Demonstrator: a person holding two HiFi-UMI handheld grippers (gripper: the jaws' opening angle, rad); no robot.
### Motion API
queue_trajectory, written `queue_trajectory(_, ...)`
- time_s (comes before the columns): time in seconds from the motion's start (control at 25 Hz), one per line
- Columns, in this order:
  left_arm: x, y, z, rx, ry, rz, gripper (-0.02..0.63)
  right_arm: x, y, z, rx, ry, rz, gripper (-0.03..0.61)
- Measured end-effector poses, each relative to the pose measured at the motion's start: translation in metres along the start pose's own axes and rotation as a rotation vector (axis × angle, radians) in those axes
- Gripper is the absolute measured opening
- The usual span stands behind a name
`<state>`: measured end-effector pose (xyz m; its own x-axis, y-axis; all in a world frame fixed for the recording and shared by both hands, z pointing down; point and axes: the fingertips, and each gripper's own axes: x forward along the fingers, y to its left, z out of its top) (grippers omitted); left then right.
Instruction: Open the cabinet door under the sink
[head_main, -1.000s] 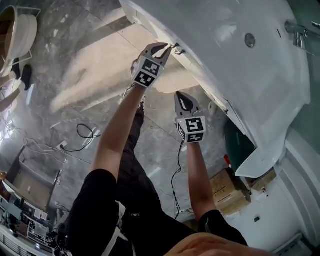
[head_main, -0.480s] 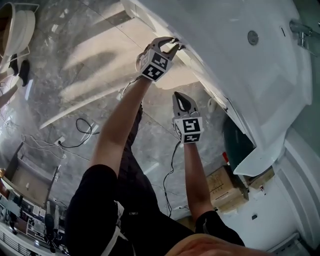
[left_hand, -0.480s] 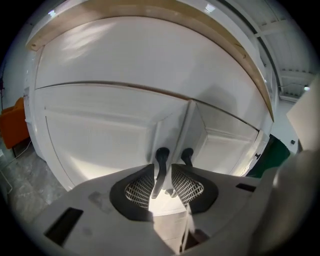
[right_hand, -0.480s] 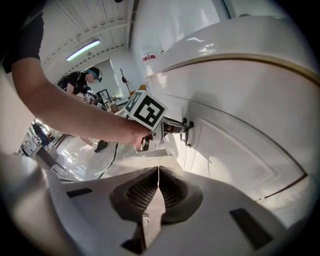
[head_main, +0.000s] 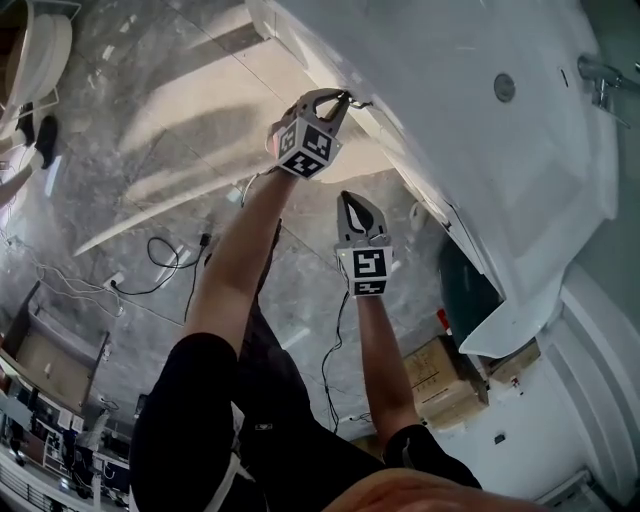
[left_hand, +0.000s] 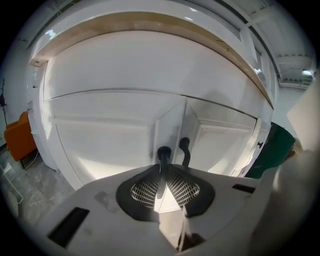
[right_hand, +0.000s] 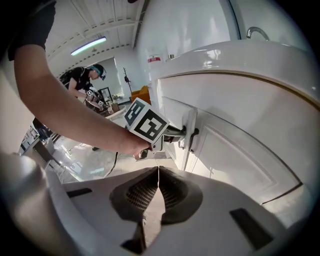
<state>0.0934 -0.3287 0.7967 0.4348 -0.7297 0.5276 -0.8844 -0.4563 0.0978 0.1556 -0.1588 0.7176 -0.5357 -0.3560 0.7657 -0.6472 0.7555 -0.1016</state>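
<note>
The left gripper (left_hand: 163, 175) pinches the handle (left_hand: 163, 153) just ahead and has pulled the door (left_hand: 100, 145) out a crack, so opening has begun. The right gripper (right_hand: 156, 172) is pressed together, empty.

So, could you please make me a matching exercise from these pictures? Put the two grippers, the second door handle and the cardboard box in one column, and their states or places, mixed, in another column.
Column 1
1. left gripper
2. right gripper
3. second door handle
4. cardboard box

Column 2
A. lies on the floor
B. shut on the dark door handle
C. shut, holding nothing
D. no gripper touches it

Right pairs: 1-B, 2-C, 3-D, 4-A.
</note>
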Motion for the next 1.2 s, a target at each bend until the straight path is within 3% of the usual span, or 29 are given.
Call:
queue_trajectory(0.44,-0.083,0.017,-0.053,0.018,0.021,0.061,0.046,0.002,0.024,0.013,-0.028,-0.012,0.032,0.060)
queue_trajectory(1.2,-0.142,0.052,-0.092,-0.020,0.096,0.149,0.046,-0.002,0.063,0.020,-0.113,-0.002,0.115,0.060)
